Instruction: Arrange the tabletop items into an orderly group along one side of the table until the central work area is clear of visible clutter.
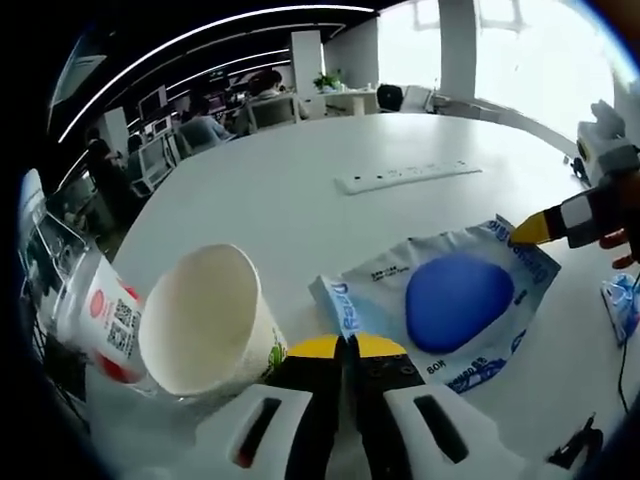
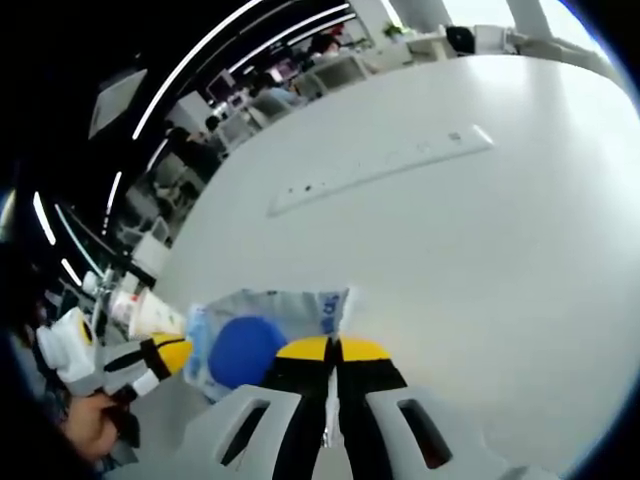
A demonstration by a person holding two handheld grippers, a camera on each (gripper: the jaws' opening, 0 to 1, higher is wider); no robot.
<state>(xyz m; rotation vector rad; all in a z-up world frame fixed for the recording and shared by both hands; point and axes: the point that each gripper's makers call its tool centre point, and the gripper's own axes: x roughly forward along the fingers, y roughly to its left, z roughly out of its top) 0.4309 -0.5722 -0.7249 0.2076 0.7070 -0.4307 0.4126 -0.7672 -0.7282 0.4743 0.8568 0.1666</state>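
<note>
Both grippers, left (image 1: 341,346) and right (image 2: 333,349), are apparently clamping the packet (image 1: 455,305) edges; the person should be lifting evenly, clearing the cup (image 1: 205,320)

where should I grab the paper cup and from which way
The cup lies on its side on the table, open mouth facing the left gripper, beside a bottle. Probably best to pinch the rim: one jaw inside the mouth, one outside on the upper wall, coming in from the mouth side. A squeeze across the thin body would likely crush it or roll it.
</note>
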